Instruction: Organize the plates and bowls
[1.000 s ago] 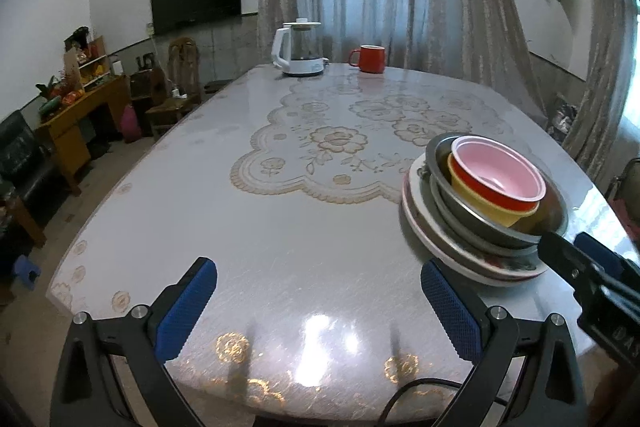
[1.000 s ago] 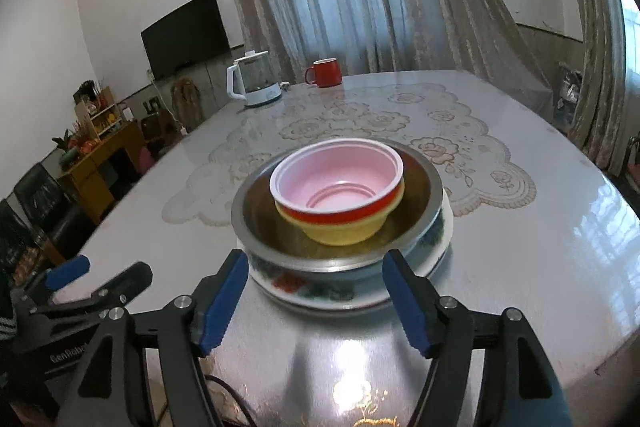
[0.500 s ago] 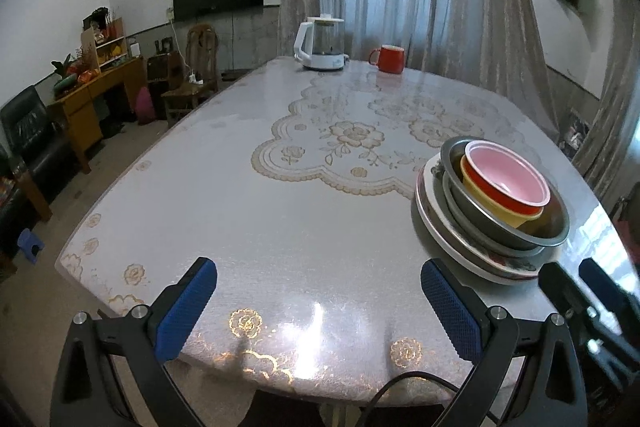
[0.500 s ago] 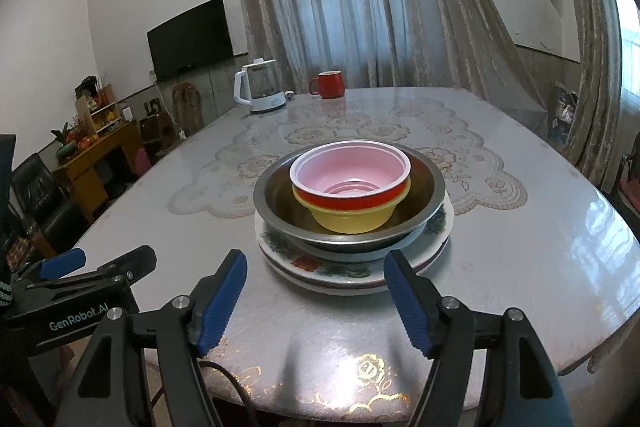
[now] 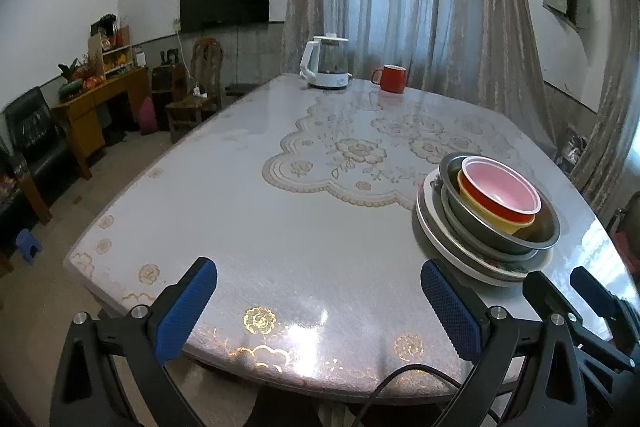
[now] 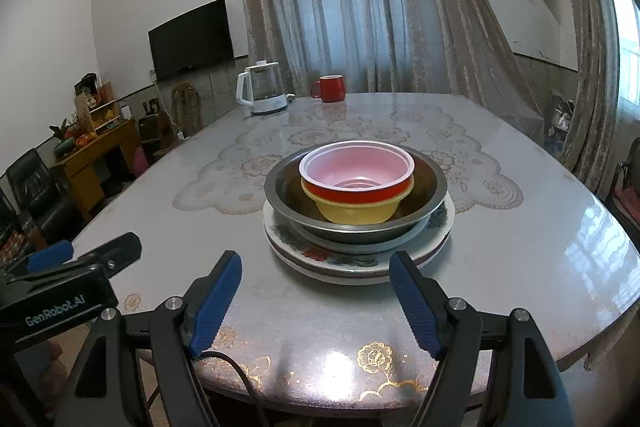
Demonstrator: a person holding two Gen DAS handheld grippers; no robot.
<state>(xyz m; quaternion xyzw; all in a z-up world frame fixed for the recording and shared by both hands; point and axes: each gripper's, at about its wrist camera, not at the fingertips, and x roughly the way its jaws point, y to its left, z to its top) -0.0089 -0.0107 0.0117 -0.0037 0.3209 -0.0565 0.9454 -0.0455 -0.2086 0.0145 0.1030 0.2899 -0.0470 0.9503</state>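
Observation:
One stack stands on the table: a red bowl with a pink inside (image 6: 356,171) nested in a yellow bowl (image 6: 354,209), inside a steel bowl (image 6: 428,187), on flowered plates (image 6: 436,231). The stack shows at the right in the left wrist view (image 5: 496,195). My right gripper (image 6: 316,301) is open and empty, just short of the stack over the near table edge. My left gripper (image 5: 318,307) is open and empty, left of the stack over the near edge. The left gripper also shows in the right wrist view (image 6: 84,255).
A white kettle (image 6: 262,95) and a red mug (image 6: 330,87) stand at the table's far end. The glossy table (image 5: 248,211) has a lace-pattern centre. Chairs, a wooden desk and a TV lie to the left, curtains behind.
Both grippers have drawn back and up from the table, so the stack looks smaller and farther. Both stay open and empty; the stack has not moved.

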